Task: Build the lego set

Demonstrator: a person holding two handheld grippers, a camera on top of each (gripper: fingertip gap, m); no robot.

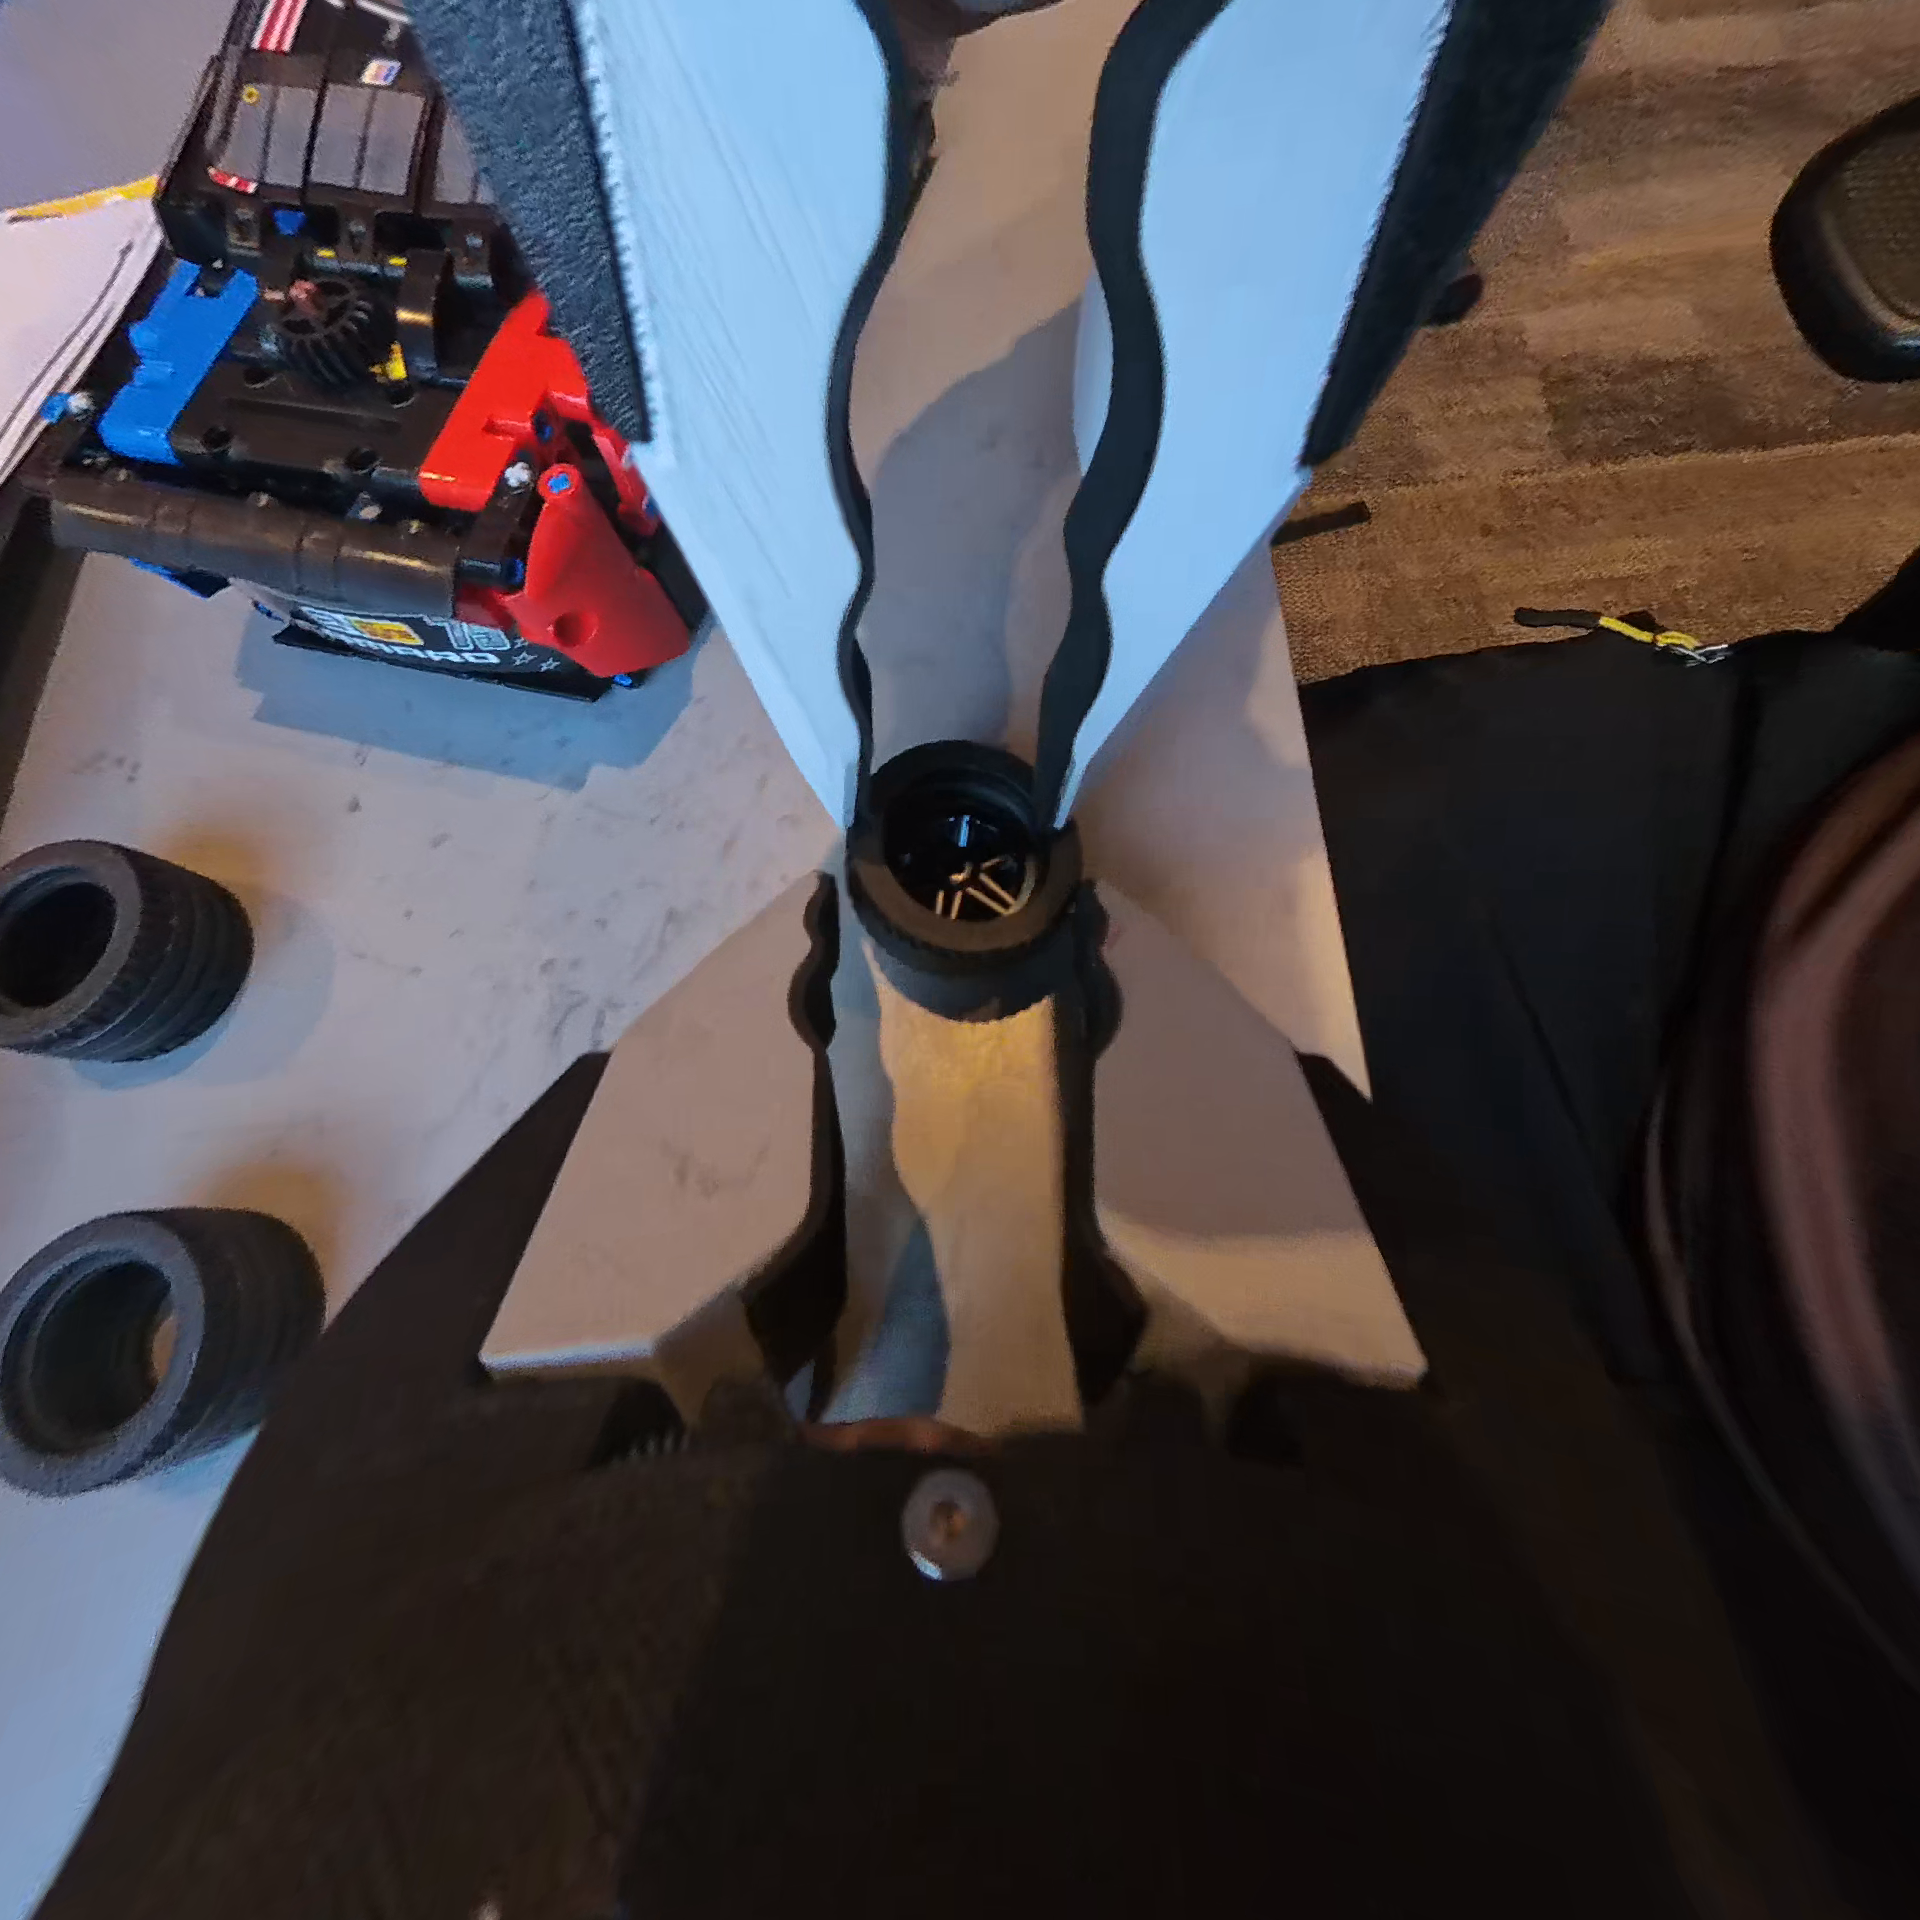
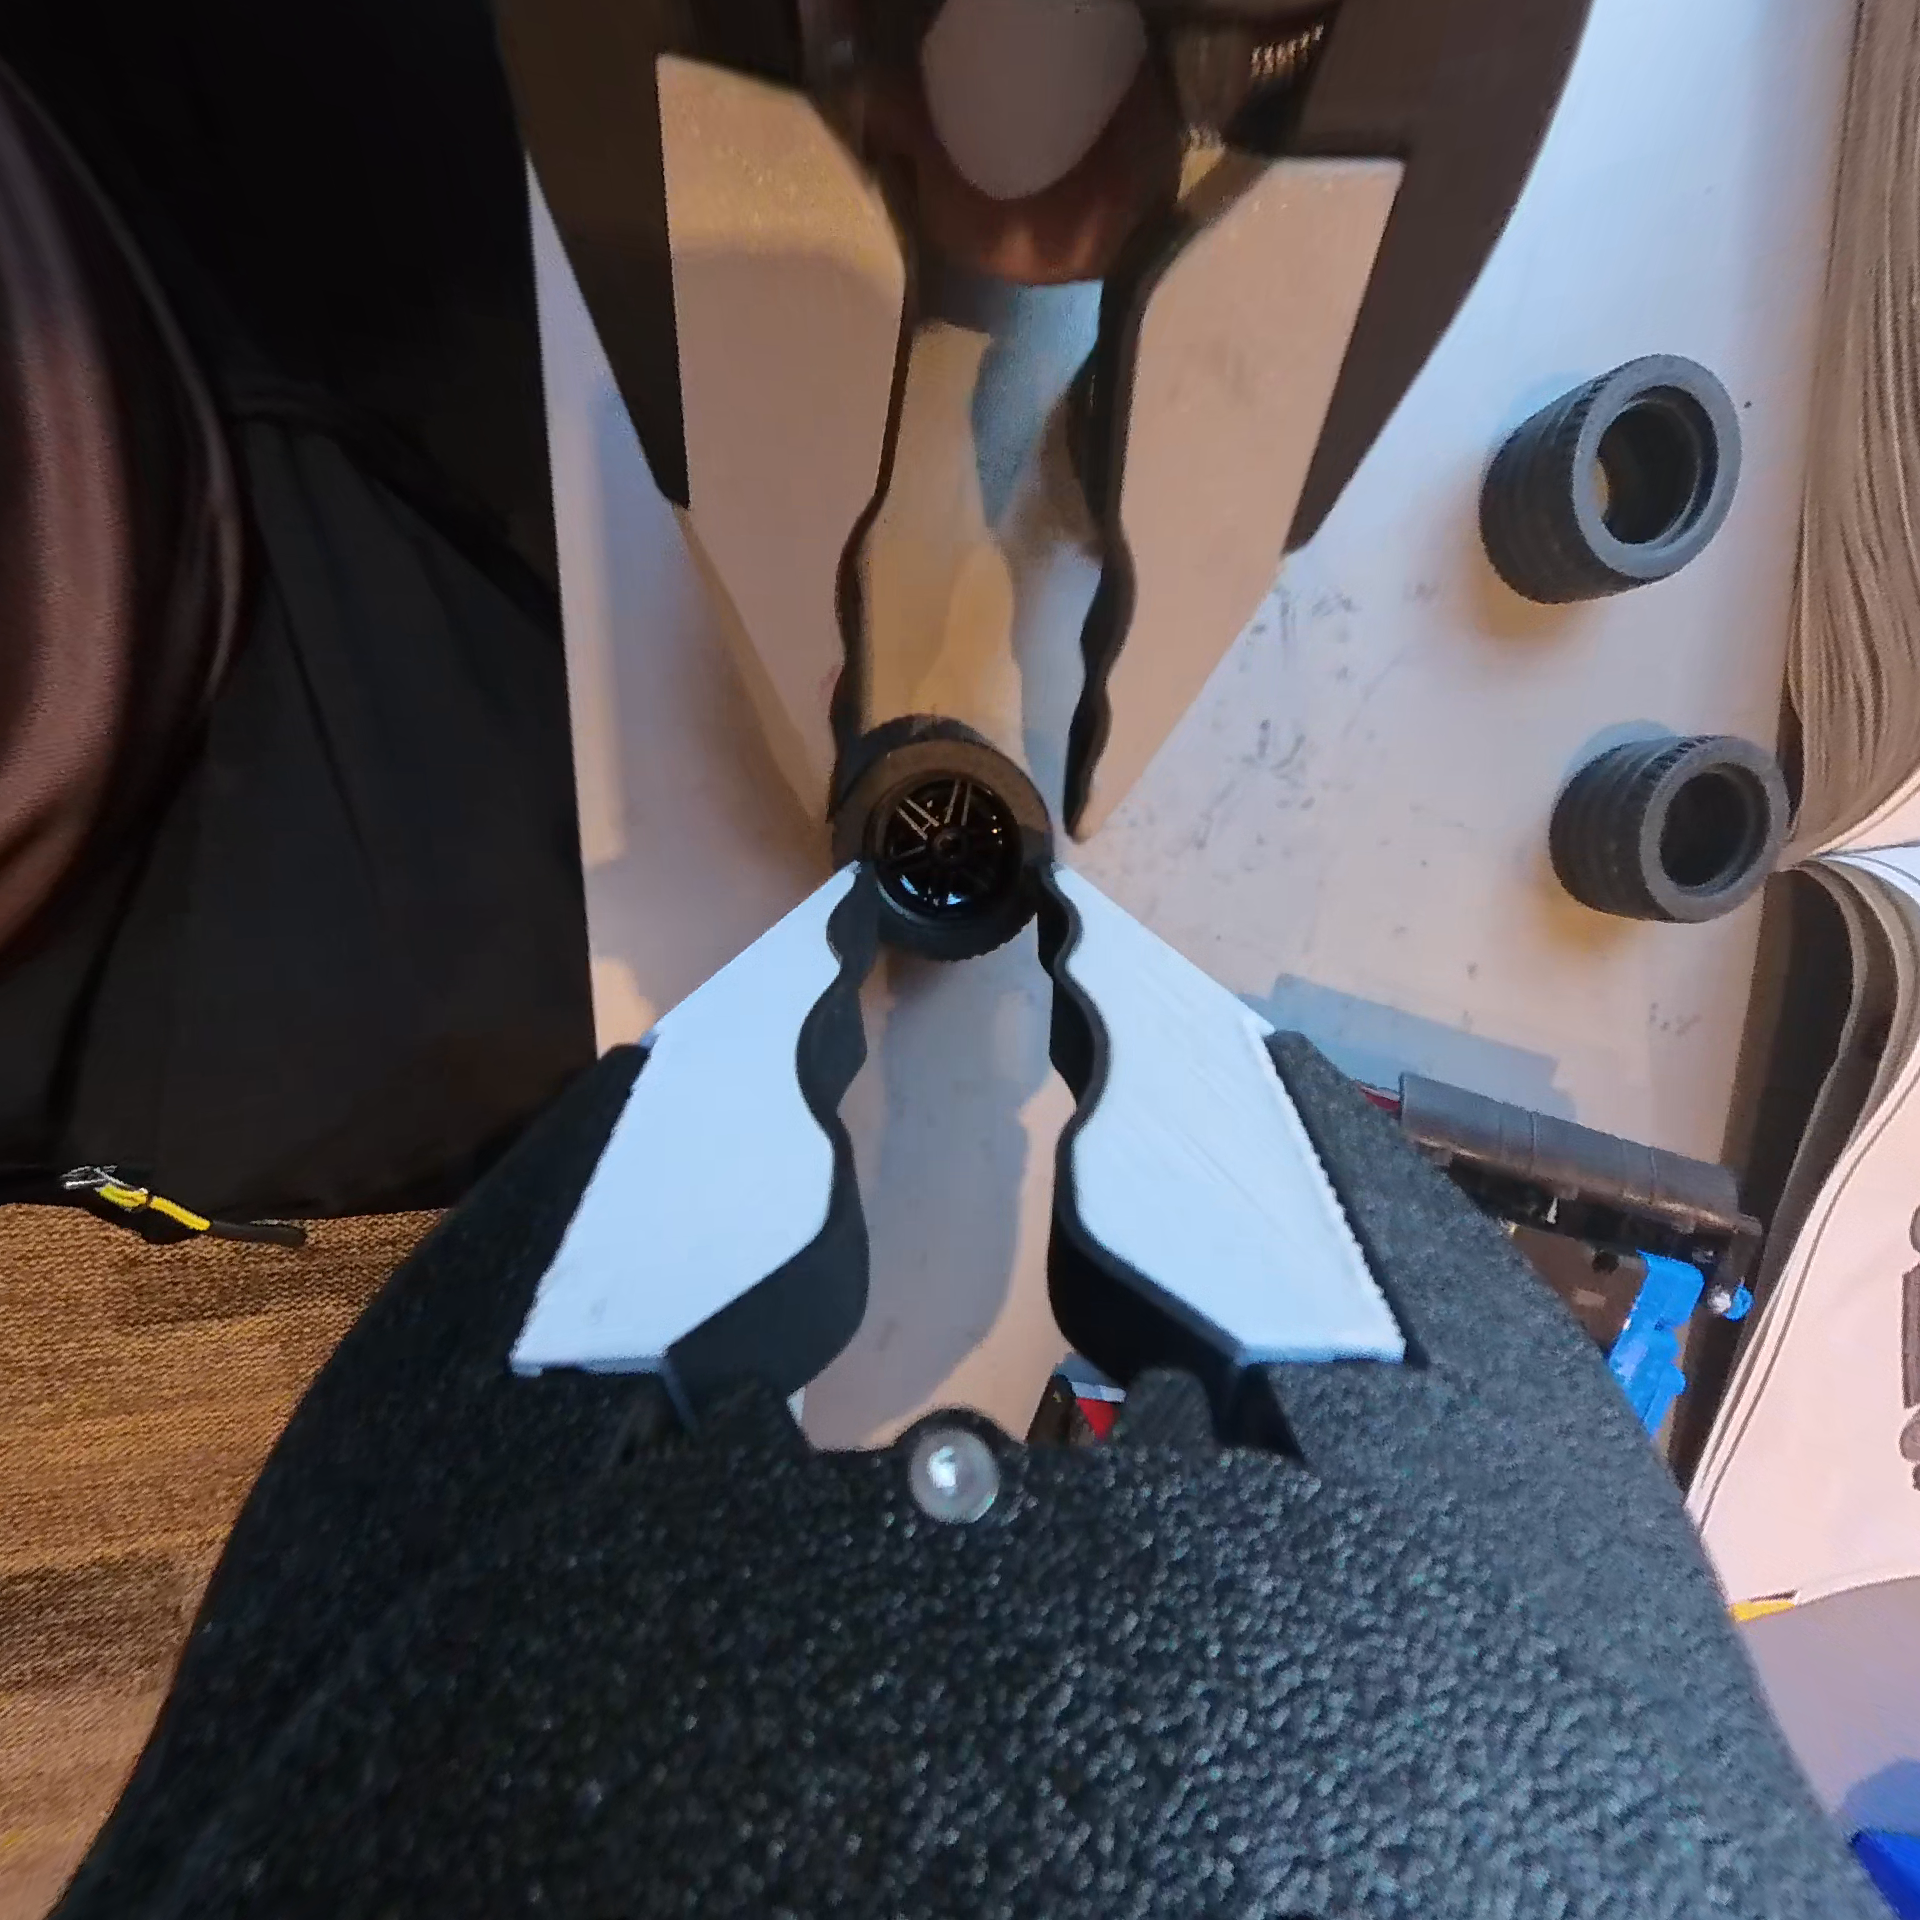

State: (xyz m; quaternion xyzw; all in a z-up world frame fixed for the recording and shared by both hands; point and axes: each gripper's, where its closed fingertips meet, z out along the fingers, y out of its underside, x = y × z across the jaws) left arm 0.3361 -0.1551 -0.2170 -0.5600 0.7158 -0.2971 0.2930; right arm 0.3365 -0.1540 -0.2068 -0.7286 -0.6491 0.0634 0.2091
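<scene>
My left tool (image 1: 961,925) and right tool (image 2: 951,883) meet tip to tip over the worktop (image 1: 436,831), a wheel (image 2: 940,831) between them. Two loose tyres (image 1: 114,951) (image 1: 145,1345) lie side by side left of it; the car model (image 1: 343,395) sits beyond them.

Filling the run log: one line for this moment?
left gripper: shut on tyre | right gripper: shut on rim | step: seating rim in tyre | spare tyres: on table

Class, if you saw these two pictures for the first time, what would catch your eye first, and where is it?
First, the black wheel at the centre, pinched from opposite sides by the left gripper and right gripper. Next, the red, blue and black lego car at upper left on the white table, with two loose tyres nearby.
</scene>
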